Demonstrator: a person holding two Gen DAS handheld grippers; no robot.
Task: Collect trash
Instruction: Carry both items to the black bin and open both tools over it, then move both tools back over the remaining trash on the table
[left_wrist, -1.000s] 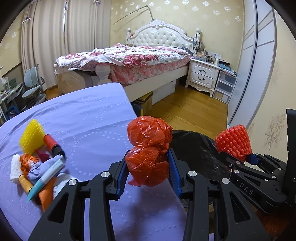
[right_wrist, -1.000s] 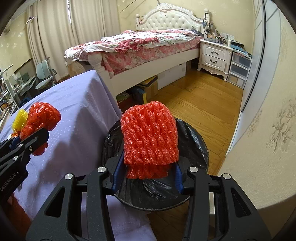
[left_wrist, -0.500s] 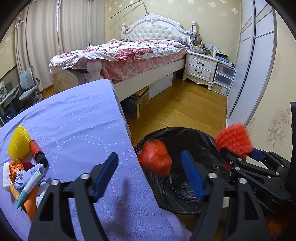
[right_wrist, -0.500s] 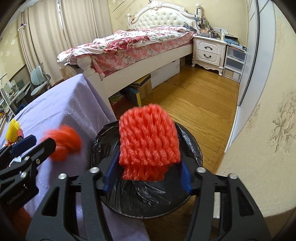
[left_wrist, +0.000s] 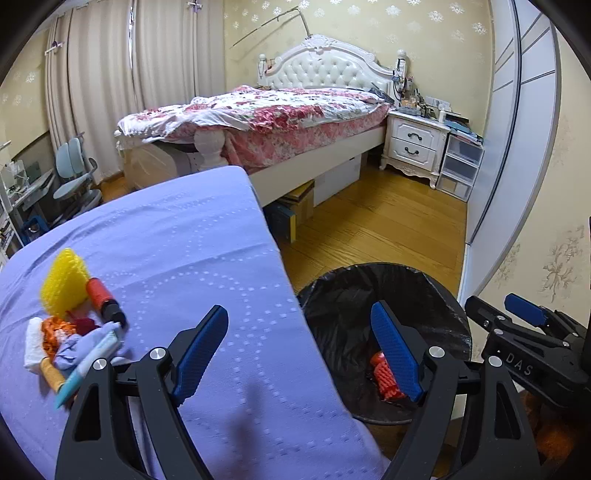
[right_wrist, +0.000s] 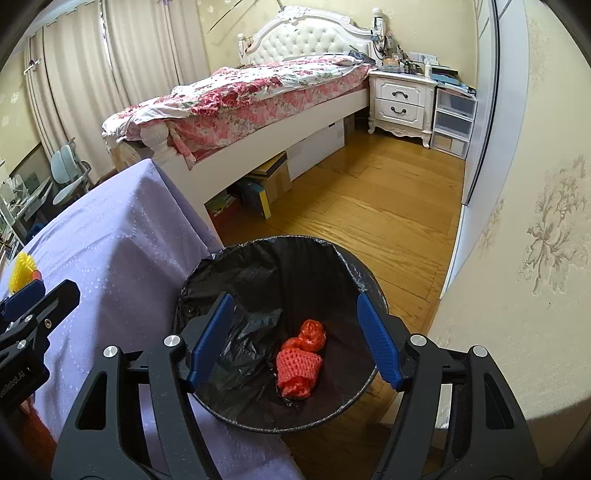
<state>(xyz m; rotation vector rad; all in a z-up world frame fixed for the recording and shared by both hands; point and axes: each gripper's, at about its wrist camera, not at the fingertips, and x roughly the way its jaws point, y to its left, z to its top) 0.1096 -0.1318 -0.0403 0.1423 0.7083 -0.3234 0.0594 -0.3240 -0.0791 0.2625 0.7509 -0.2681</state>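
Note:
A black-lined bin (right_wrist: 258, 254) stands on the floor beside the purple-covered table (left_wrist: 166, 240). At its bottom lie a red foam net (right_wrist: 297, 371) and a crumpled red plastic bag (right_wrist: 312, 334). My right gripper (right_wrist: 295, 341) hangs over the bin, jaws opening, nothing between them. My left gripper (left_wrist: 299, 350) hovers over the table's edge and the bin (left_wrist: 332, 291), jaws opening and empty; the red foam net (left_wrist: 384, 374) shows beside its right finger. A pile of trash (left_wrist: 70, 332) with a yellow foam net (left_wrist: 64, 282) lies at the table's left.
A bed (left_wrist: 266, 110) with a floral quilt stands behind, with boxes (right_wrist: 266, 181) under it. A white nightstand (right_wrist: 400, 101) and plastic drawers (right_wrist: 452, 122) are at the back right. Wood floor (right_wrist: 388, 206) lies between bin and bed; a wall (right_wrist: 535, 221) runs close on the right.
Both grippers opened. The red plastic bag dropped from the left one and the red foam net from the right one; both now lie in the bin.

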